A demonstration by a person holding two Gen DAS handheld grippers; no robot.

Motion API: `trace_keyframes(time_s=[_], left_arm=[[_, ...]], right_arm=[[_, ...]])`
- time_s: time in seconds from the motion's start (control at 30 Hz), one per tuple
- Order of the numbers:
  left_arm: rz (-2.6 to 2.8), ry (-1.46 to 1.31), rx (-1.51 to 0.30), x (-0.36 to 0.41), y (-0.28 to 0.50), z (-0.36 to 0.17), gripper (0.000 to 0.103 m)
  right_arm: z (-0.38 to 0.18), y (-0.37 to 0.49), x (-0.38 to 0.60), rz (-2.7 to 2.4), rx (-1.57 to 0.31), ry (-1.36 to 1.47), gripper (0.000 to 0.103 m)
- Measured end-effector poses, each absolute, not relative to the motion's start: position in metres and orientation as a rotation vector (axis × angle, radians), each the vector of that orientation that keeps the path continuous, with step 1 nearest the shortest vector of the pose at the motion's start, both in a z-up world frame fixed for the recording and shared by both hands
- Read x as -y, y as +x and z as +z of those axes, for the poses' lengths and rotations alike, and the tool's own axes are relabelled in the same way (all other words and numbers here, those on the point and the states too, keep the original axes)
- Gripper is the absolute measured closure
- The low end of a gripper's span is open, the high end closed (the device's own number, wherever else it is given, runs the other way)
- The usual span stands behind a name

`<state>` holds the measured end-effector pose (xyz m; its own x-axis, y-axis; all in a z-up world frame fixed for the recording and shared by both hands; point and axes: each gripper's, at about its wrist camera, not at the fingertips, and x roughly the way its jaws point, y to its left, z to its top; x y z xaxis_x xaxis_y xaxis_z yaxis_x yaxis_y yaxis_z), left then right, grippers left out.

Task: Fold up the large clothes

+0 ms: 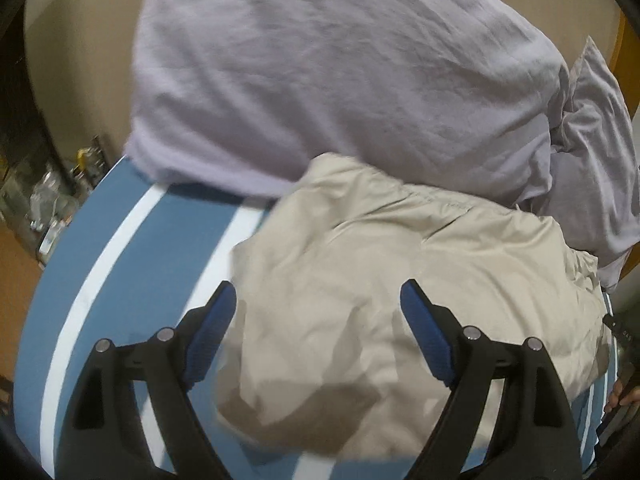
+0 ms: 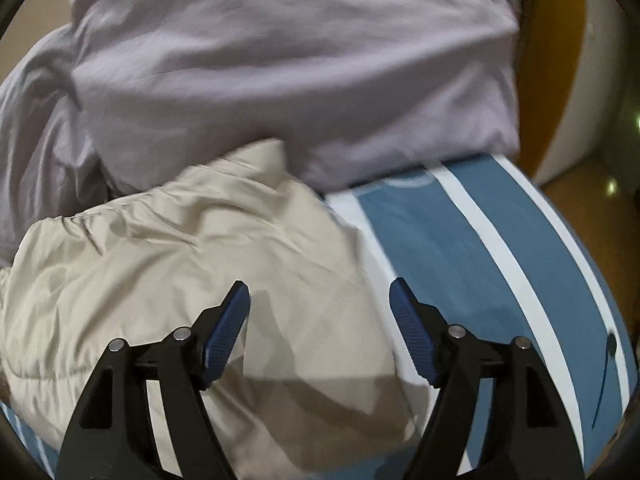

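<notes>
Both claws spread, empty: left claw [image 1: 316, 300], right claw [image 2: 320, 298] being held above beige garment [image 1: 380, 280]. Risk: crumpled layers being pinched together ahead of claws; lilac garment [image 1: 320, 60] beyond being dragged.

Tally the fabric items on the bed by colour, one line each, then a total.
Beige garment: 1
Lavender bedding pieces: 2, the large one and a smaller one beside it
Blue-and-white striped sheet: 1
Total: 4
</notes>
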<state>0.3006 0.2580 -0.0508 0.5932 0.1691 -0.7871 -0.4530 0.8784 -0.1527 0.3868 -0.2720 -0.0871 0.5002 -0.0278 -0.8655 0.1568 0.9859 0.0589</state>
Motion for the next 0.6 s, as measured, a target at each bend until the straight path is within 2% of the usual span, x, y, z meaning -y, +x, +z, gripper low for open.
trace_keyframes(time_s=[0.23,0.43,0.6], left_arm=[[0.381,-0.485,-0.911,-0.27,0.247,-0.065,0.019],[0.358,-0.557,-0.955,-0.256,0.234,-0.083,0.019],[0.384,-0.574,-0.965,-0.252,0.241,-0.09,0.019]], right_arm=[[-0.103,0.364,0.294,-0.07,-1.132,0.299,0.028],[-0.109,0.354,0.294,-0.056,-1.18,0.399,0.026],[-0.117,0.352,0.294,-0.047,-1.226,0.445,0.021]])
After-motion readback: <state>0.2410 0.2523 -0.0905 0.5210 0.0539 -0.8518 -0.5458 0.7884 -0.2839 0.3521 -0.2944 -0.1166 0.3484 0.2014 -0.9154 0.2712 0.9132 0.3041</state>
